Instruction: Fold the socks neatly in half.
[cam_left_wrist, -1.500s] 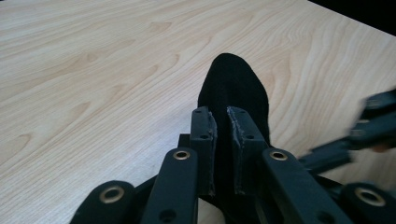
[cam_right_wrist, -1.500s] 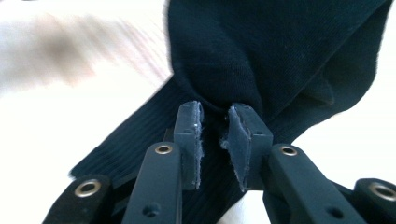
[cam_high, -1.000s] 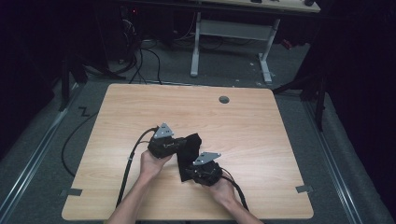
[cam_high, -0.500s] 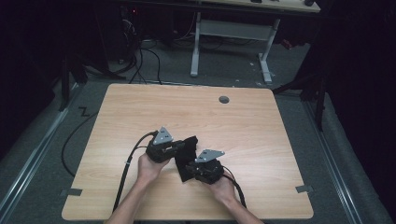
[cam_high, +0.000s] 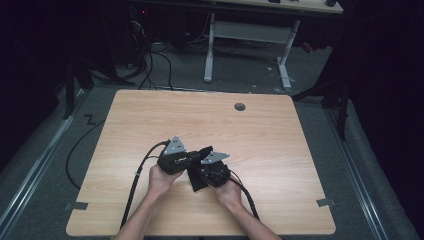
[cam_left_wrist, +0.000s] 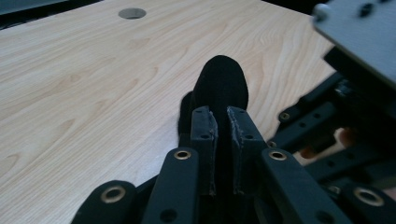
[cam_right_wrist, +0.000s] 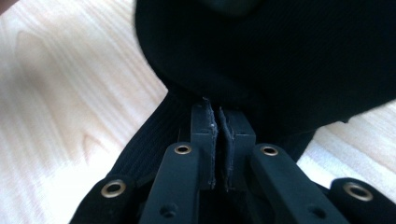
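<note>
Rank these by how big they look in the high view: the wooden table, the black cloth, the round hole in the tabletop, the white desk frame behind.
1. wooden table
2. white desk frame, though it stands farther away, so its true size is unsure
3. black cloth, partly hidden by the grippers
4. round hole

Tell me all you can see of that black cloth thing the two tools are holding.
The black cloth looks like a ribbed knit, perhaps a sock, though its full shape is hidden. The left tool pinches it with a rounded end standing up past the jaws; the right tool is clamped on another fold. It sits between the two hands over the near part of the wooden table, a flap reaching down to the tabletop.
</note>
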